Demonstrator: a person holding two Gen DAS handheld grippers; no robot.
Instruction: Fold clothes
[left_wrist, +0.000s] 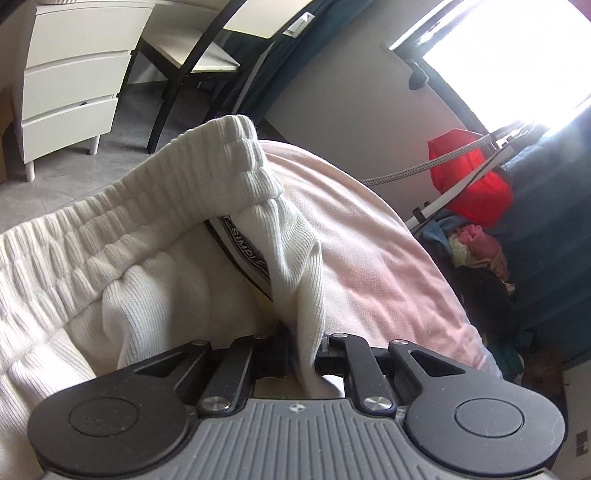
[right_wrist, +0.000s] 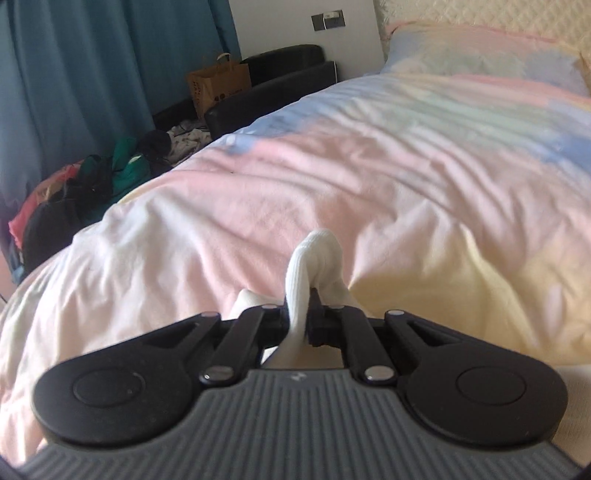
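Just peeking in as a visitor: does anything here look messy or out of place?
Yes. A heap of clothes lies jumbled on the floor beside the bed, not folded. The white ribbed garment is bunched, a fold pinched in each claw: left claw, right claw.

**Setting: home bedroom**

Bed (right_wrist: 369, 177) fills most of the right wrist view: rumpled pastel cover in pink, blue and yellow, pillow (right_wrist: 480, 55) at the far end against a quilted headboard (right_wrist: 498, 14). Teal curtains (right_wrist: 92, 66) hang beside it. Loose clothes (right_wrist: 92, 177) heaped on the floor, paper bag (right_wrist: 218, 86) near a dark bench (right_wrist: 280, 70). Wall socket (right_wrist: 328, 20) above. Left wrist view: white drawer unit (left_wrist: 74, 85) on a grey tiled floor, desk (left_wrist: 192, 48) with black legs, bright window (left_wrist: 509, 62), red bag (left_wrist: 469, 177).
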